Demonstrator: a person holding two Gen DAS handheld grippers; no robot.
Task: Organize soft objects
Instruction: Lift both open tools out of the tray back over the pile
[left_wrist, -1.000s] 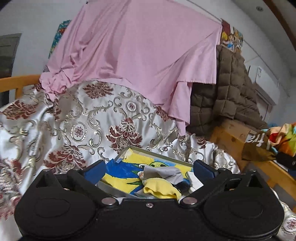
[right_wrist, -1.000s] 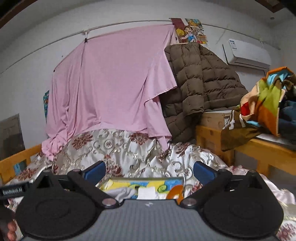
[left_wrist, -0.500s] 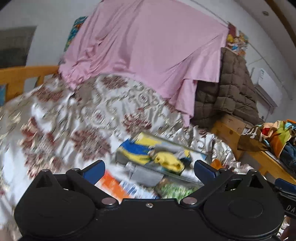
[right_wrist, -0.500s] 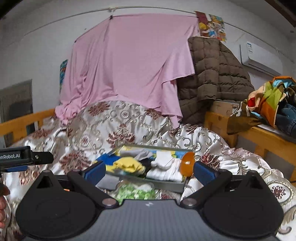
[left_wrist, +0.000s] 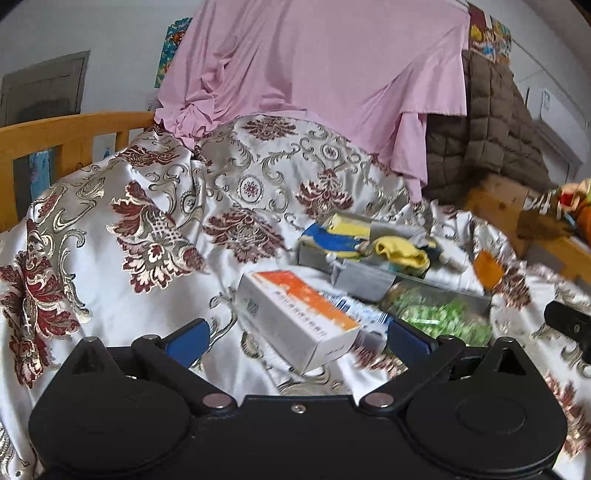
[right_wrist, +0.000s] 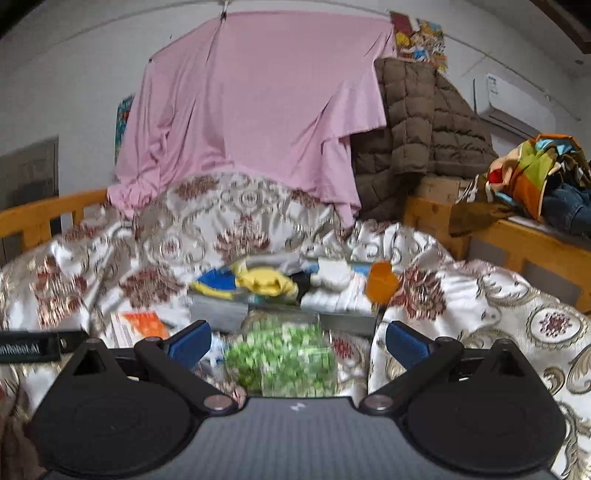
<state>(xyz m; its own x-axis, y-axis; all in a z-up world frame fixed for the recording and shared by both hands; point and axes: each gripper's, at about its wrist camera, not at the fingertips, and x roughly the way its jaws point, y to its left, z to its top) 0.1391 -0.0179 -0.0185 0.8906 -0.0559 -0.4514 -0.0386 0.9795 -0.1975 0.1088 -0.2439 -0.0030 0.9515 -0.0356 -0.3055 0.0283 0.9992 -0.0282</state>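
Note:
A grey box (left_wrist: 373, 275) (right_wrist: 221, 312) lies on the patterned bedspread (left_wrist: 155, 221), holding a yellow cloth (left_wrist: 400, 253) (right_wrist: 267, 282), a blue and yellow item (left_wrist: 340, 242) and white cloths (right_wrist: 334, 286). In front of it lie a white and orange carton (left_wrist: 299, 314) (right_wrist: 142, 325) and a bag of green pieces (left_wrist: 439, 315) (right_wrist: 284, 360). My left gripper (left_wrist: 295, 338) is open just above the carton's near end. My right gripper (right_wrist: 297, 341) is open with the green bag between its blue fingertips, and I cannot tell if they touch it.
An orange cup-like object (right_wrist: 382, 282) (left_wrist: 487, 269) leans at the box's right end. A pink sheet (right_wrist: 258, 107) and a brown quilted coat (right_wrist: 424, 122) hang behind the bed. Wooden bed rails (left_wrist: 59, 136) run left; another bed (right_wrist: 524, 240) with piled clothes stands right.
Both grippers have pulled back and tilted down, so the carton and the green bag now show in front of the box. The jaws stay open.

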